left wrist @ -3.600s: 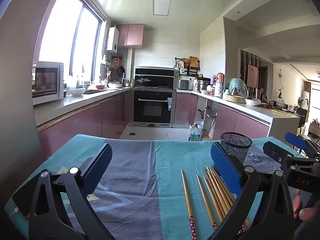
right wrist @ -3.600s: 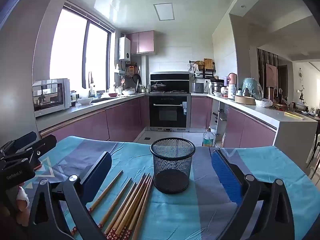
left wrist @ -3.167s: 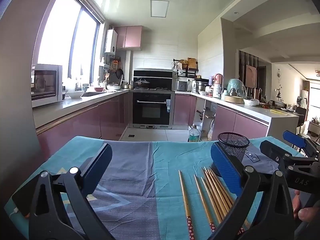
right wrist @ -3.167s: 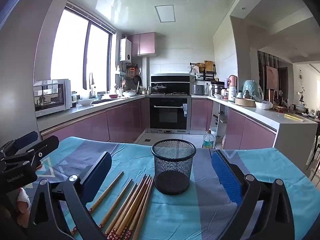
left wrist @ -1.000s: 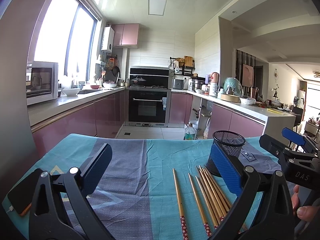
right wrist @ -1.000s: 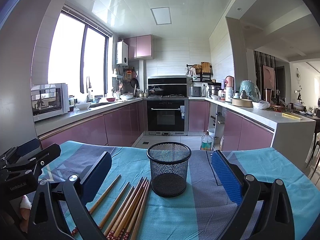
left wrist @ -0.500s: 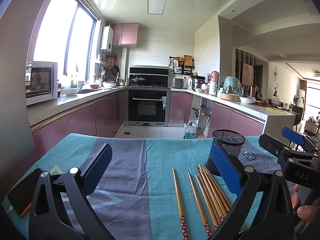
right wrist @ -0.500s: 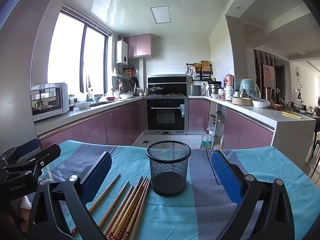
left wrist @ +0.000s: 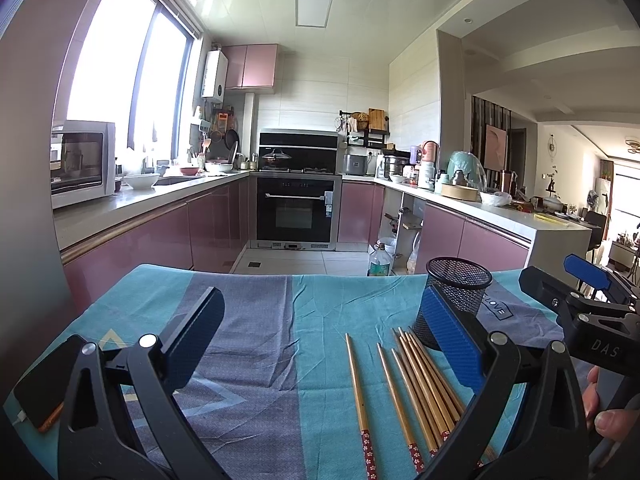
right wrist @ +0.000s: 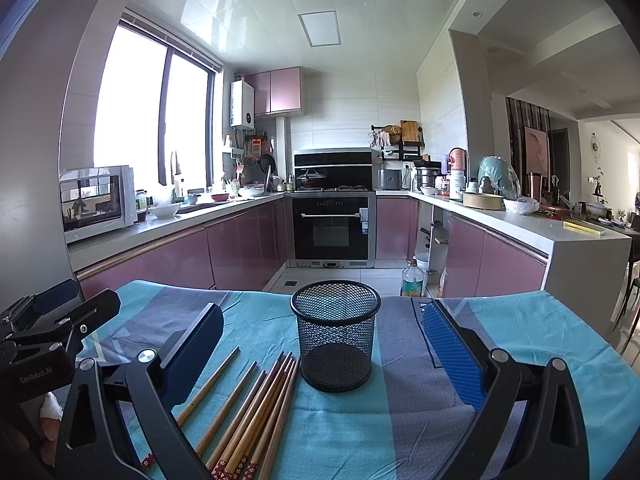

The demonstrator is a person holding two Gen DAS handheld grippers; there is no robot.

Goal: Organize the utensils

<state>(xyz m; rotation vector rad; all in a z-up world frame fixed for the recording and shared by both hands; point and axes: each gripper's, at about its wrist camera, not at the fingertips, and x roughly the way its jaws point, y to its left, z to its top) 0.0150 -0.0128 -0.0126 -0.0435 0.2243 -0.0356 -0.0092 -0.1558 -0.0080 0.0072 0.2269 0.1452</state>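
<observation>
**Both grippers wide open above the chopsticks and the mesh cup**

My landmark is the black wire-mesh cylindrical cup [right wrist: 335, 342], which stands upright on the teal and grey-purple patterned tablecloth [right wrist: 520, 332]. Its inside looks empty as far as I can see through the mesh.

The bundle of brown wooden chopsticks with red flower-patterned ends [right wrist: 256, 408] lies flat on the cloth just to the left of the cup. The plain tips point up toward the cup's base, the nearest of them ending just beside it, and the red ends point back toward me. Most of the sticks lie tightly side by side; two lie a little apart, farther from the cup, fanned out to the left.

My right gripper [right wrist: 326, 352], black-framed with blue pads, hangs above the cloth with its fingers spread wide and nothing between them. Seen along them, the cup stands between the two pads and the chopsticks run down past the left finger.

My left gripper [left wrist: 320, 344] is spread just as wide and holds nothing. It sits to the left of the cup; from its camera the cup appears behind its right pad, and the chopsticks lie between the fingers, closer to the right one.

Well to the left of the cup, at the cloth's edge, lies a dark flat phone [left wrist: 42, 384] with a white cable.
</observation>
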